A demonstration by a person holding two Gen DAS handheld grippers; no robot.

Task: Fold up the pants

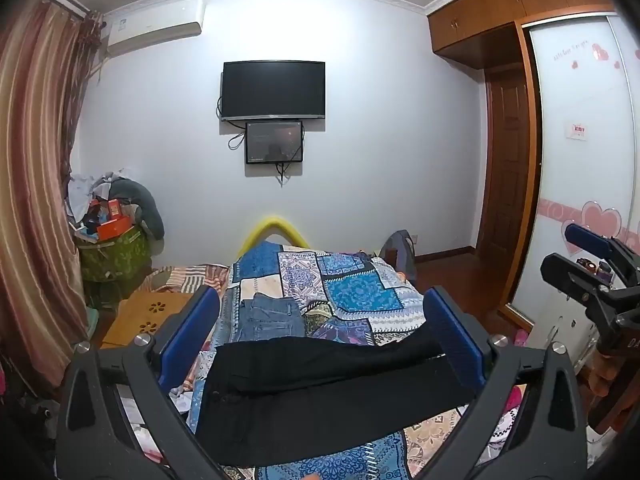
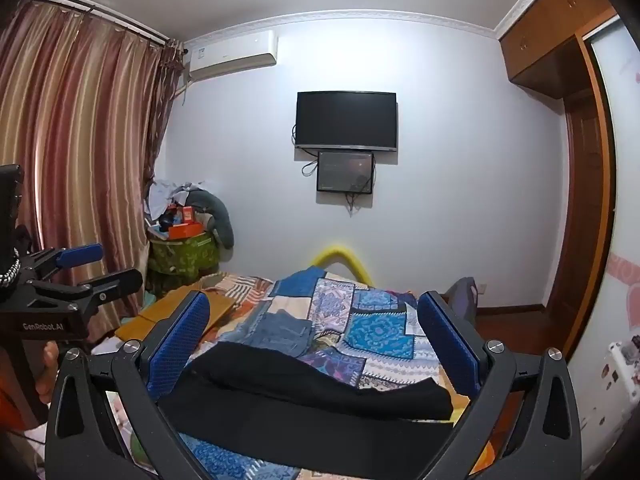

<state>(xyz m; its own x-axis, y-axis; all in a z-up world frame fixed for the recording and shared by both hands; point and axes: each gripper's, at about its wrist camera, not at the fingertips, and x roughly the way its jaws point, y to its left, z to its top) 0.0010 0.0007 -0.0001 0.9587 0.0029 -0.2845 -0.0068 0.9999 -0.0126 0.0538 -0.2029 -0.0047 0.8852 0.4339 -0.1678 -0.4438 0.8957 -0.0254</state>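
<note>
Black pants (image 1: 320,392) lie folded lengthwise across the near part of the patchwork bed cover (image 1: 352,292); they also show in the right wrist view (image 2: 312,400). My left gripper (image 1: 320,320) is open and empty, held above the pants, its blue pads wide apart. My right gripper (image 2: 316,328) is open and empty too, above the pants' right part. Each gripper shows in the other's view: the right one at the right edge (image 1: 576,256), the left one at the left edge (image 2: 100,264), both with jaws apart.
Folded blue jeans (image 1: 268,316) lie on the bed beyond the black pants. A wooden board (image 1: 148,316) is left of the bed, with a cluttered green basket (image 1: 112,252) and curtains (image 1: 36,200) behind. A wardrobe (image 1: 580,160) stands at the right. A TV (image 1: 274,90) hangs on the far wall.
</note>
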